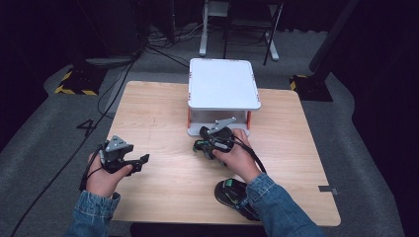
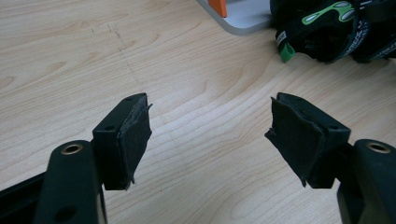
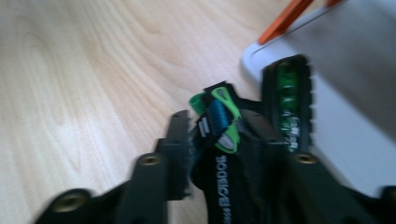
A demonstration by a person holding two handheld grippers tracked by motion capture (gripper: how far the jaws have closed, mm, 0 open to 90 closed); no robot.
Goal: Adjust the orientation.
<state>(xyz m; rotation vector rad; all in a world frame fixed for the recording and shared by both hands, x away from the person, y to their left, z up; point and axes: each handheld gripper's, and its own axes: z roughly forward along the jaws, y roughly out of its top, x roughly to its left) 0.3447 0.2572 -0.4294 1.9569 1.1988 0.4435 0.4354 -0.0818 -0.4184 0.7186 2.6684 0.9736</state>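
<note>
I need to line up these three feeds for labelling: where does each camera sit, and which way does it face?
High view: above the person's side, looking forward and down on the wooden table and white two-tier shelf; both forearms and hands enter from below.
Left gripper view: rides the left claw, facing across bare tabletop; its jaws stand wide apart.
Right gripper view: rides the right claw, jaws closed on a black-and-green sandal beside the shelf.
Shared: the sandal and the shelf base appear in both gripper views.

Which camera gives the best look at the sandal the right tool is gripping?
The right gripper view: the sandal sits close up between the tool's jaws, though blurred. The left gripper view shows it at a distance; the high view mostly hides it.
</note>
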